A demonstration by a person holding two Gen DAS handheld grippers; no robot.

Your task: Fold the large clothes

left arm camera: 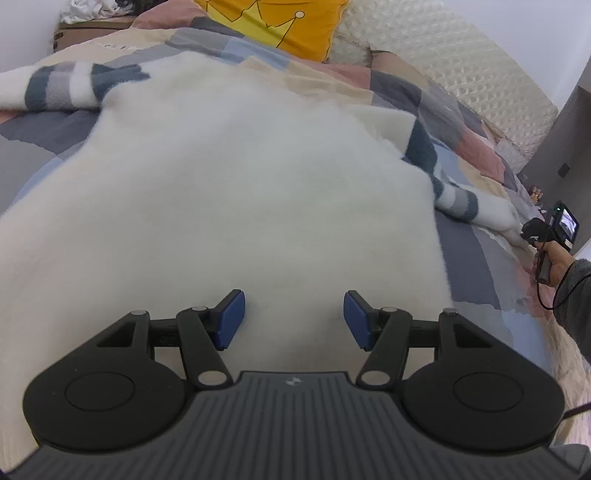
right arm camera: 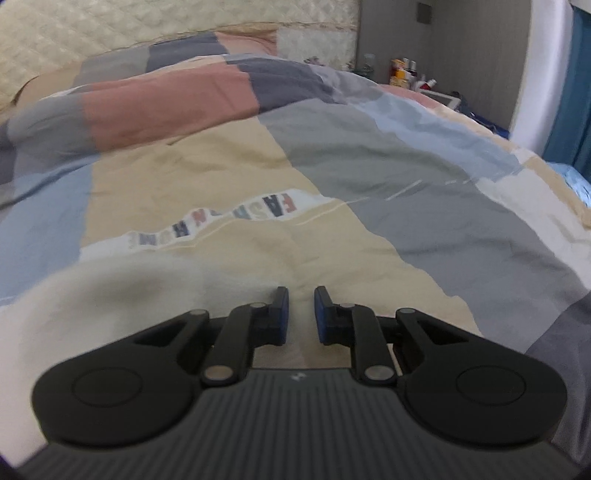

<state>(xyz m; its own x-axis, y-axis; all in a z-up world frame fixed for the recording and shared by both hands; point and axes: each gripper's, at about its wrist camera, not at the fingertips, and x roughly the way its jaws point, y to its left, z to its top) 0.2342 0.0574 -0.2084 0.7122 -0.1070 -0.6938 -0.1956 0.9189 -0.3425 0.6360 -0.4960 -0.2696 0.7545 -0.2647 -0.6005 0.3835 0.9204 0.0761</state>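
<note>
Here we are over the big white fuzzy sweater (left arm camera: 229, 177), spread flat across the patchwork duvet (right arm camera: 332, 166), one striped sleeve (left arm camera: 55, 88) out to the left and the other striped sleeve (left arm camera: 454, 192) trailing toward the right edge of the bed. Our left gripper (left arm camera: 294, 319) hangs above the sweater's near body with its jaws well apart and nothing between them. Our right gripper (right arm camera: 301, 314) is narrowed to a slim gap; through that gap we see only duvet, so it looks empty, though a pale fuzzy edge (right arm camera: 110, 291) sits just to its left.

What could go wrong? If we close the right jaws here, we judge they could pinch duvet instead of knit, and the whole cover would lift with the fold. The pile is thick and slippery-looking, so a shallow bite on the hem may slide out. And that right sleeve lies crumpled, so folding over it could trap a lump.

Hard to read: the sweater's hem is cut off below our left tool, the left view is soft with blur, and in that view the right gripper (left arm camera: 535, 230) is small at the edge, its fingers impossible to judge. The yellow pillow (left arm camera: 273, 26) is clipped at the top.
</note>
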